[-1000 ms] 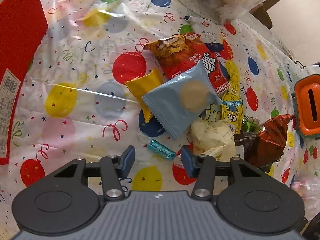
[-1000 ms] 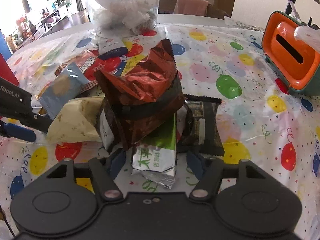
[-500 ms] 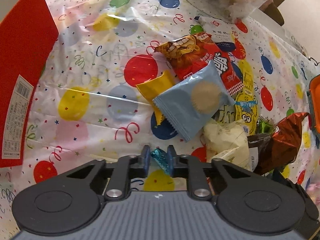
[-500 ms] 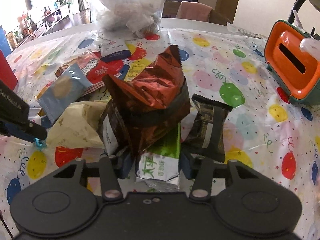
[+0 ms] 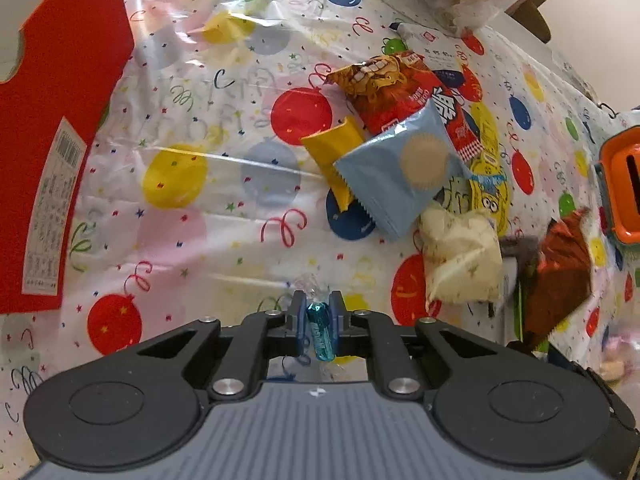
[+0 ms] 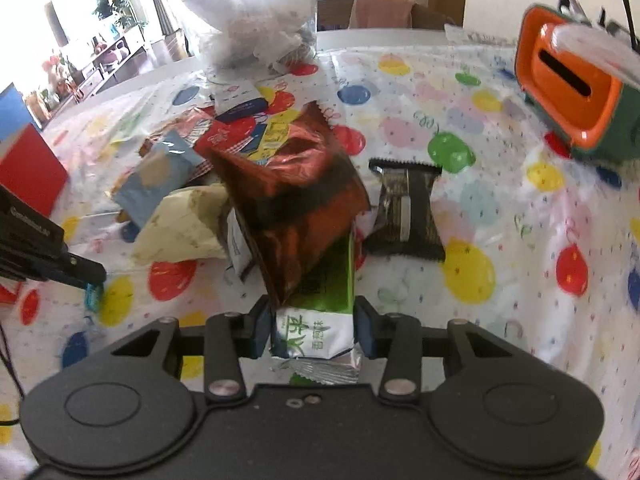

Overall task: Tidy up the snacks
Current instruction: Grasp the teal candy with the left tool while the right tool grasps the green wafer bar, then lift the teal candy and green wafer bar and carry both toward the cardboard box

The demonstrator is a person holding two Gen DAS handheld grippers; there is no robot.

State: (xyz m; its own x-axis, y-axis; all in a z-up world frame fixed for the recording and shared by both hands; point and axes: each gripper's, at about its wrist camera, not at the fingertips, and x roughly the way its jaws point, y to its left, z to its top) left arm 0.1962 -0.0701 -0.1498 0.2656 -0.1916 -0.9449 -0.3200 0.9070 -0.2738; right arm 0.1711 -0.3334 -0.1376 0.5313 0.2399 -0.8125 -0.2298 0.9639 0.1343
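My left gripper (image 5: 317, 314) is shut on a small teal wrapped candy (image 5: 320, 330) and holds it just above the balloon-print tablecloth. My right gripper (image 6: 312, 326) is shut on a green and white snack packet (image 6: 316, 316); a shiny brown-red bag (image 6: 288, 200) leans on top of it. A pile of snacks lies ahead: a light blue packet (image 5: 400, 176), a yellow packet (image 5: 336, 152), a red bag (image 5: 400, 92), a cream pouch (image 5: 460, 260) and a dark packet (image 6: 408, 212). The left gripper with the candy also shows in the right wrist view (image 6: 94, 294).
A red box (image 5: 52, 120) stands at the left. An orange and green container (image 6: 576, 92) stands at the far right. A clear bag of white things (image 6: 256, 36) sits at the back of the table. The tablecloth (image 5: 200, 200) has bare room between the box and the pile.
My left gripper closed on the teal candy and lifted it off the cloth. My right gripper closed on the green packet and raised it with the brown-red bag on top.
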